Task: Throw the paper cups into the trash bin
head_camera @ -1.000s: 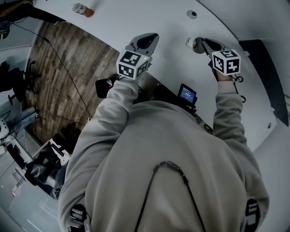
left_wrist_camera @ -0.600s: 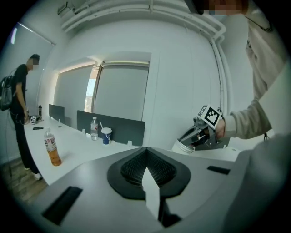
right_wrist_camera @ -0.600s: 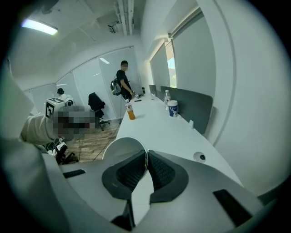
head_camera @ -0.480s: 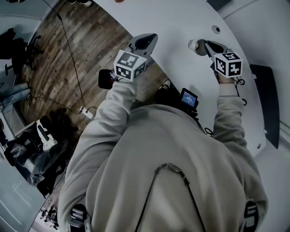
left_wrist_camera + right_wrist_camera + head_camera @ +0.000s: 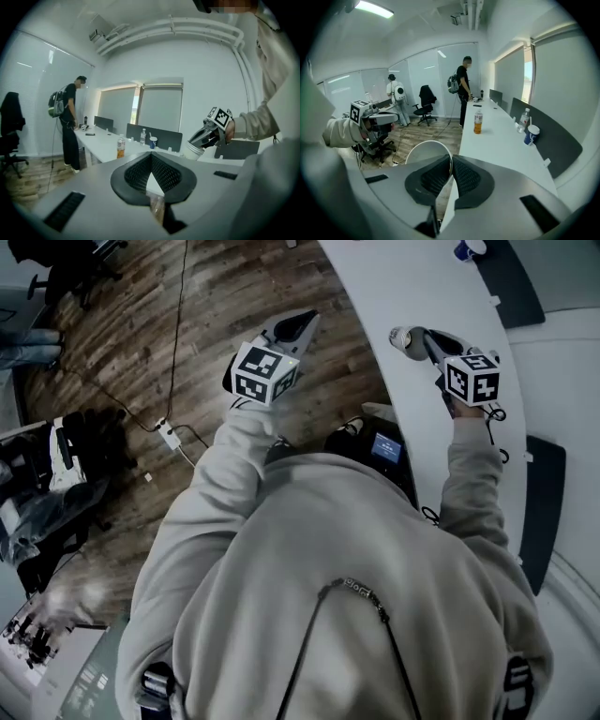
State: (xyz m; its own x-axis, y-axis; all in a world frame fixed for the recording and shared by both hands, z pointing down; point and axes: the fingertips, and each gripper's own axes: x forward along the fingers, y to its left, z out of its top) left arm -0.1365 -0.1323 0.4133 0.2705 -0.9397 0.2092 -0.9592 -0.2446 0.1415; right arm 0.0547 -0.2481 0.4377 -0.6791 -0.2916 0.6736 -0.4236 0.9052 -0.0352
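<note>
Your right hand-held gripper (image 5: 422, 339) pinches only the cup (image 5: 403, 336) by its rim; swing fast and it slips. Your left hand-held gripper (image 5: 302, 321) is closed, empty.

Paper cup (image 5: 425, 153) btm hidden behind right gripper (image 5: 451, 159); bottle (image 5: 478, 123) label illegible.

The table (image 5: 394, 287) fills the upper right of the head view, with the floor (image 5: 187, 352) to its left. The right gripper (image 5: 424, 337) is over the table, the paper cup (image 5: 403, 337) at its tip — the left gripper (image 5: 302, 326) is further left, over the floor. A power strip (image 5: 169, 435) lies on the floor at left.
</note>
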